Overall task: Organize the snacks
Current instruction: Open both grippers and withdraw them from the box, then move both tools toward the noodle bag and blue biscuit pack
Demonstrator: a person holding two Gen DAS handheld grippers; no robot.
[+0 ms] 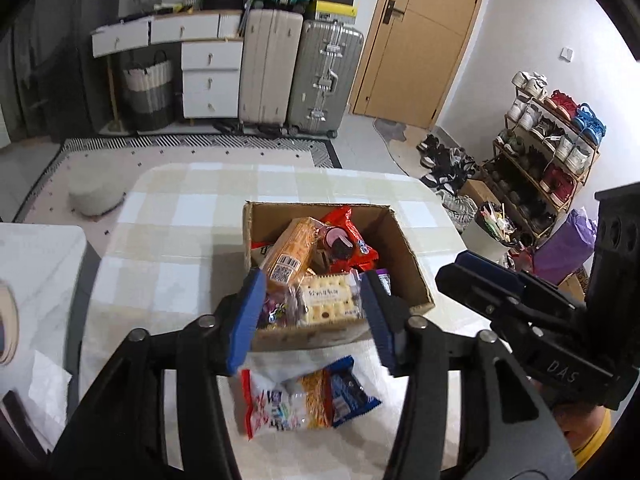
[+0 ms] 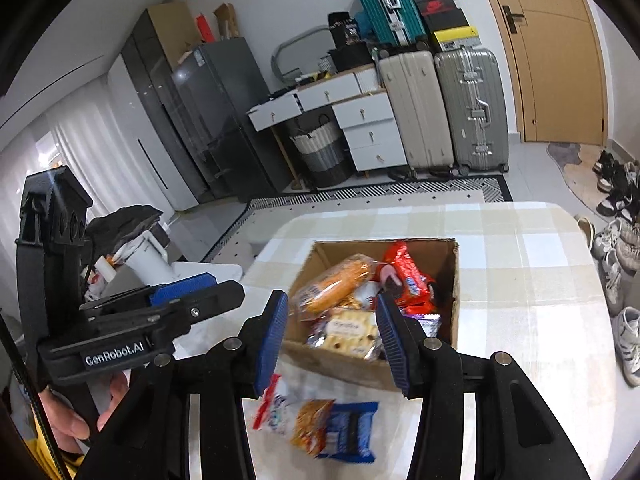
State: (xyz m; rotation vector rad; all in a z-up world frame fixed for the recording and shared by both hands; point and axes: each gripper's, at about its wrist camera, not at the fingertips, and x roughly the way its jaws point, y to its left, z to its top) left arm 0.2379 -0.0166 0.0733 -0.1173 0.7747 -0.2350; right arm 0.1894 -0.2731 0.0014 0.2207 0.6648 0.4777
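Note:
An open cardboard box (image 1: 404, 248) stands on the checked table and holds several snack packs: an orange cracker pack (image 1: 290, 254), a red packet (image 1: 352, 236) and a white biscuit pack (image 1: 328, 300). The box also shows in the right wrist view (image 2: 454, 276). A loose snack packet in red, white and blue (image 1: 304, 398) lies on the table in front of the box, also in the right wrist view (image 2: 332, 426). My left gripper (image 1: 310, 316) is open and empty above the box's near edge. My right gripper (image 2: 332, 340) is open and empty, hovering beside it.
The checked table (image 1: 168, 216) has rounded far corners. A white side table (image 1: 36, 264) stands to the left. Suitcases (image 1: 296, 72), white drawers and a wooden door stand at the back. A shoe rack (image 1: 548, 148) and shoes lie to the right.

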